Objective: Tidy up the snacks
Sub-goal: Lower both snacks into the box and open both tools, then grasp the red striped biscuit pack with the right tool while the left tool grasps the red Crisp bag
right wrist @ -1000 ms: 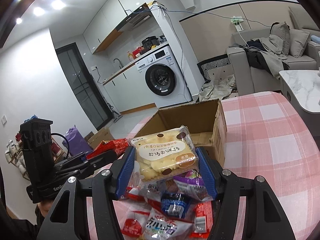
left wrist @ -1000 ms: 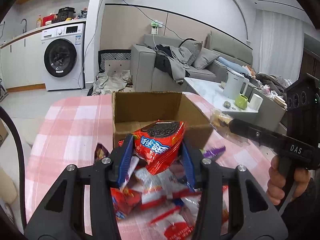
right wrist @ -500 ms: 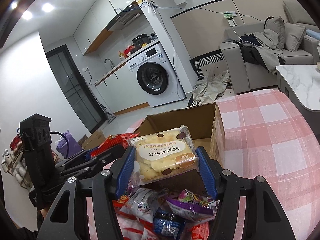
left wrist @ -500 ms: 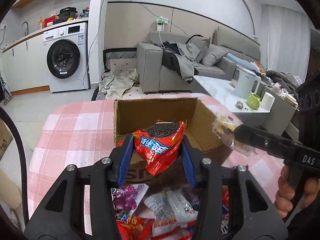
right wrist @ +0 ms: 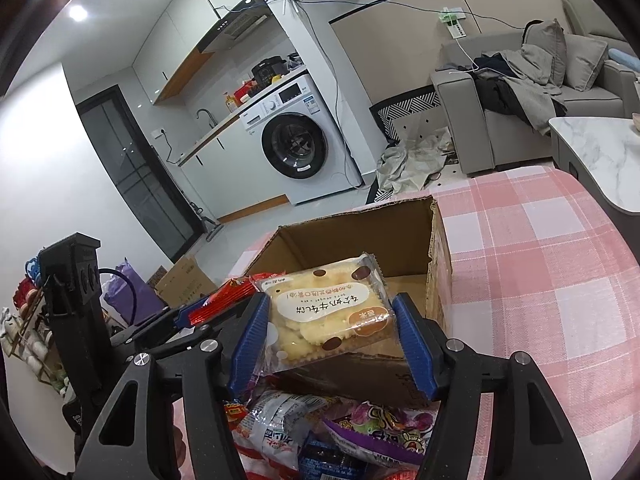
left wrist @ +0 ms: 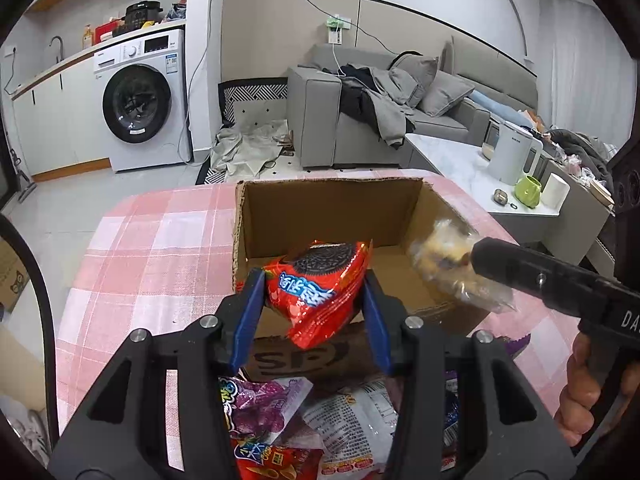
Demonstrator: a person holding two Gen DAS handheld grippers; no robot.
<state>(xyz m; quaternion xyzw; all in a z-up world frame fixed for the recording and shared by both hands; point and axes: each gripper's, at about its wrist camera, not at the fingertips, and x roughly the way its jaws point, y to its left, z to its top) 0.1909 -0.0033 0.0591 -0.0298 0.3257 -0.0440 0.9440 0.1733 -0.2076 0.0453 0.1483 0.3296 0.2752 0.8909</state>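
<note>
Over the open brown cardboard box, the left gripper clenched a crinkled red cookie packet; the right gripper, jaws easing apart, cradled a clear pale-cracker packet.

The left hand-held gripper points forward and slightly down, its blue-padded fingers pressed against both sides of a red cookie packet. The right hand-held gripper sits just to its right, angled the same way. Its jaws are opening, with a clear-wrapped biscuit pack still between the blue pads. A bare hand grips the right gripper's black handle at the near right.
</note>
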